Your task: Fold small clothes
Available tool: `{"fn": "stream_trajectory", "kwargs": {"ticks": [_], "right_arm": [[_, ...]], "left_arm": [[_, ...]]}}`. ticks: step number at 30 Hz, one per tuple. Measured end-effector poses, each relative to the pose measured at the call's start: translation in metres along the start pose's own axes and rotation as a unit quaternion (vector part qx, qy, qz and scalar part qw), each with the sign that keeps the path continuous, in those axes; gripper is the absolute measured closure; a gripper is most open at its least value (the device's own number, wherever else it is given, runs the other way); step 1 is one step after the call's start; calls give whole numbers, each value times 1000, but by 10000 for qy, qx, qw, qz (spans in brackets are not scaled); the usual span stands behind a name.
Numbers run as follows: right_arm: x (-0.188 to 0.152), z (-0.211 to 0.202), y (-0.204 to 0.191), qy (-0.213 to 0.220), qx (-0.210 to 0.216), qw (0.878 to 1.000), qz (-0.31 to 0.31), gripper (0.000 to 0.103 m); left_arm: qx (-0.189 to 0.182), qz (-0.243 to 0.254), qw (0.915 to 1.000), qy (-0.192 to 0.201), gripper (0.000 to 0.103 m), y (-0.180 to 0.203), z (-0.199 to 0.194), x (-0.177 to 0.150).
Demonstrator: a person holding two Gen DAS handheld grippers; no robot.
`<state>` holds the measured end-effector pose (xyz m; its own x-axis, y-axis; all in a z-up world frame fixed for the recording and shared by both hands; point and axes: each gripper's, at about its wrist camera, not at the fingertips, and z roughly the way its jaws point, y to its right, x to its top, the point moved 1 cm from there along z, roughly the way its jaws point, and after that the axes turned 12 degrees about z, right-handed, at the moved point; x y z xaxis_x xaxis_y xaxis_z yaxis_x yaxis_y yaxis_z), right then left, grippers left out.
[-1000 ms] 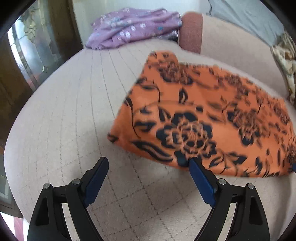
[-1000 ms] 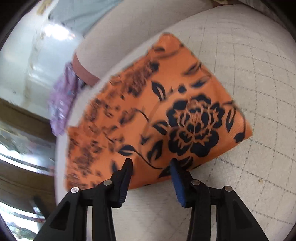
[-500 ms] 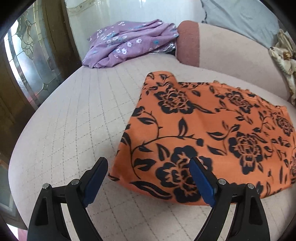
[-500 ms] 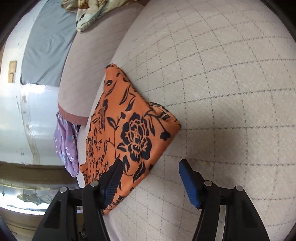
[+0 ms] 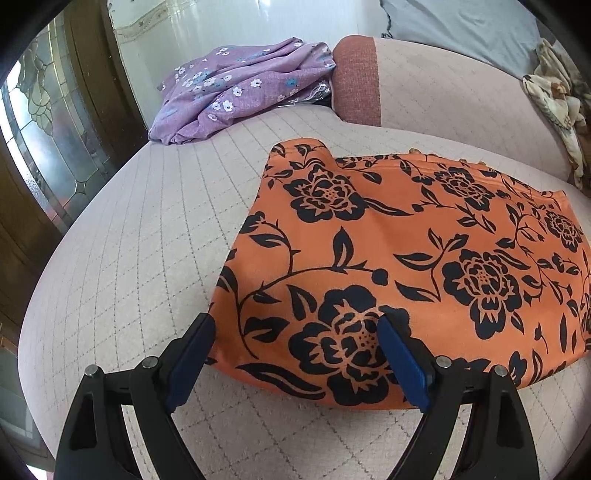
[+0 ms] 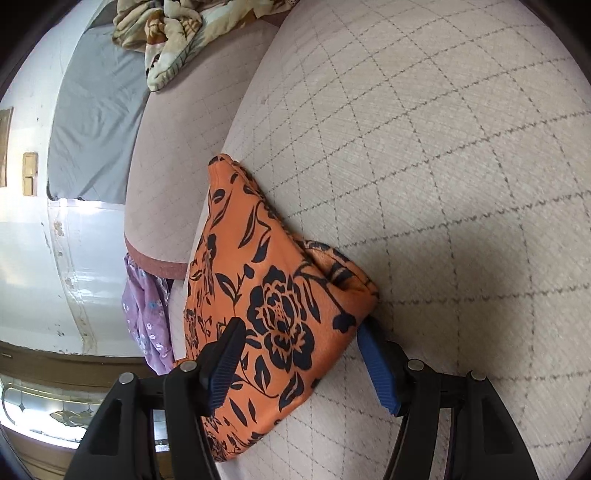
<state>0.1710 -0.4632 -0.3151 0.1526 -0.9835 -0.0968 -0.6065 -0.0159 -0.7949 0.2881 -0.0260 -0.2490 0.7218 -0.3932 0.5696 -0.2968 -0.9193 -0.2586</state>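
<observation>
A broad quilted sofa seat (image 5: 122, 258), pale beige with a grey diamond stitch, fills both wrist views and carries everything in the scene. Its padded backrest (image 5: 443, 85), trimmed at one end in rust-red fabric, runs along the far edge, with a grey cloth (image 5: 461, 26) draped above it. The task's garment, an orange cloth printed with black roses (image 5: 388, 236), lies folded flat on the seat, its long side near the backrest and its front fold close to the seat's near edge; in the right wrist view the same cloth (image 6: 266, 295) shows a doubled, slightly puffed corner. A crumpled purple floral garment (image 5: 243, 85) sits at the seat's far left corner beside the rust-red end of the backrest. A bundled cream and brown patterned blanket (image 6: 166, 33) rests on top of the backrest at the far right. The left gripper (image 5: 295, 354) hangs over the cloth's near left corner with its blue-padded jaws spread wide, the corner lying between them but no pad pressing on the fabric. The right gripper (image 6: 299, 362) straddles the cloth's near right corner, its jaws standing apart on either side of the fold, neither pad seen pinching it.
</observation>
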Motion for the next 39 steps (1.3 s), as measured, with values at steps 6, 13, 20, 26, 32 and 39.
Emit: {"fn": "stream_trajectory", "kwargs": {"ticks": [6, 13, 20, 26, 32, 39], "right_arm": [[-2, 5, -5, 69, -23, 9999, -91, 35], [-2, 7, -6, 102, -1, 9999, -113, 35], [-3, 10, -7, 168, 53, 9997, -159, 34], [-6, 17, -15, 314, 51, 9988, -365, 33], [-10, 28, -27, 398, 81, 9966, -716, 34], [-12, 43, -32, 447, -119, 9948, -912, 74]], "left_arm": [[-2, -13, 10000, 42, 13, -1, -1, 1], [-24, -25, 10000, 51, 13, -1, 0, 1], [-31, -32, 10000, 43, 13, -2, 0, 1], [-19, -36, 10000, 23, 13, -2, 2, 1], [1, -32, 10000, 12, 13, -2, 3, 1], [35, -28, 10000, -5, 13, -4, 6, 0]]}}
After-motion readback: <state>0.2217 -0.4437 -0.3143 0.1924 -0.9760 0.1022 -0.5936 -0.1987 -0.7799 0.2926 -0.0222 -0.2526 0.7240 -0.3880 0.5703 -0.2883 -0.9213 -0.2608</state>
